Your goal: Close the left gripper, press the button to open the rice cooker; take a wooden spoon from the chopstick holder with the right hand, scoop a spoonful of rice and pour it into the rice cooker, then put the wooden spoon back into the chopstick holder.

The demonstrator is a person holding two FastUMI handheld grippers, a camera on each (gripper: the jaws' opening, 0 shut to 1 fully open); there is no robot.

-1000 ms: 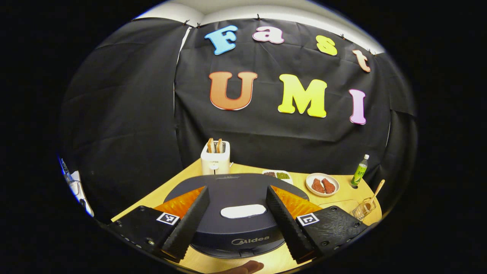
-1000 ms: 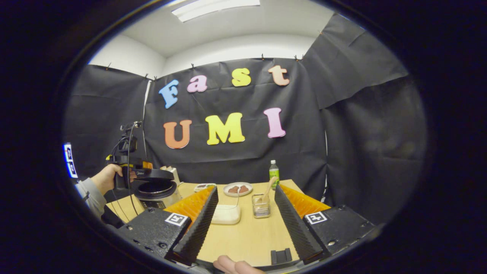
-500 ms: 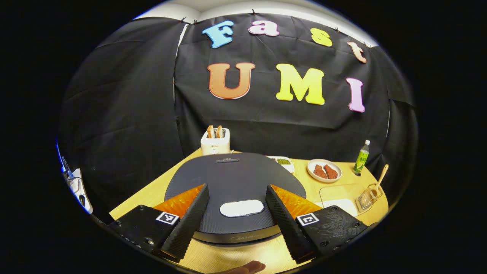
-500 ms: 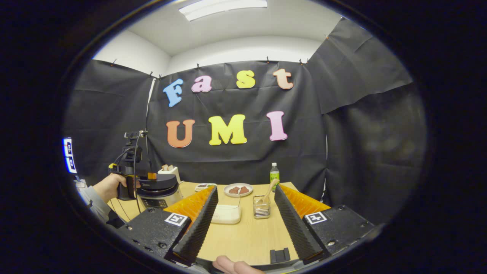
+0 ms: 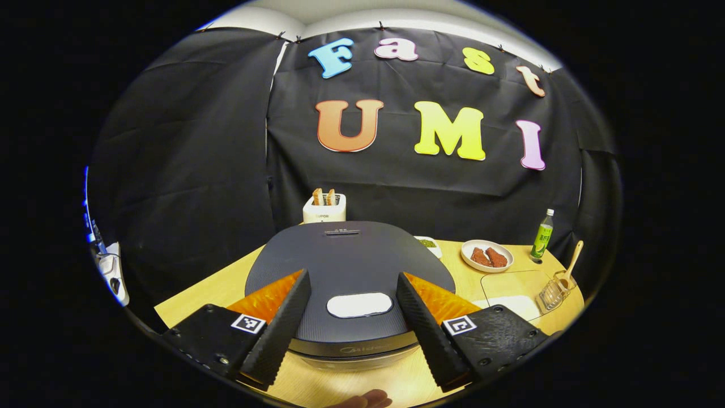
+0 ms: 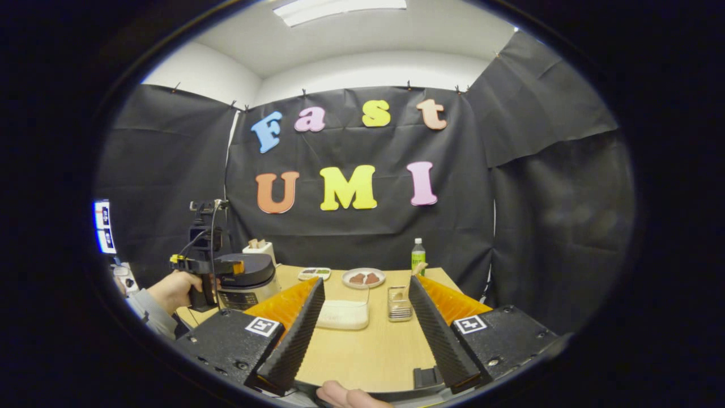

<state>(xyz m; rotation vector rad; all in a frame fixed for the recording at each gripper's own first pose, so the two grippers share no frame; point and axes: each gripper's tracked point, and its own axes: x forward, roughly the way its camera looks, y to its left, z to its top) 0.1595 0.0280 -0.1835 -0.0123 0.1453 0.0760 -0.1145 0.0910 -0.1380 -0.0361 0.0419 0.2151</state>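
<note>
Rice cooker (image 5: 348, 277) shut, dark lid lying flat, pale oval button (image 5: 359, 305) on the lid's near edge, unpressed as far as can be judged. Sits at the left end of the bench (image 6: 362, 351), seen also in the right gripper view (image 6: 244, 279) with a toaster (image 5: 324, 208) just behind it.

Left tongs (image 5: 354, 323) spread wide, one finger on either side of the button, hovering low over the lid; nothing between the fingers. Whether any part touches the lid cannot be told. Seen from the right gripper view as well (image 6: 226, 271), held by a hand (image 6: 174, 289) at the cooker's front edge. First step therefore not done: tongs not yet closed, button not yet pushed, lid not yet up.

Right tongs (image 6: 362, 334) likewise wide open and empty, well back from everything, above the near part of the bench. Wooden spoon (image 5: 572, 262) standing in the chopstick holder (image 5: 552, 293), handle leaning up and out, untouched. Holder (image 6: 400, 304) near the right finger in the right gripper view, spoon handle partly hidden behind that finger. Clear box of rice (image 6: 343, 314) just left of the holder, near the middle of the bench.

Further back: plate with two brown pieces (image 5: 487, 256), small divided dish (image 6: 314, 273), green bottle (image 5: 542, 234) by the wall.

Judged progress: practically nothing finished. Left to do: closing the left tongs, pressing, lifting out the spoon, scooping, pouring, returning the spoon.
</note>
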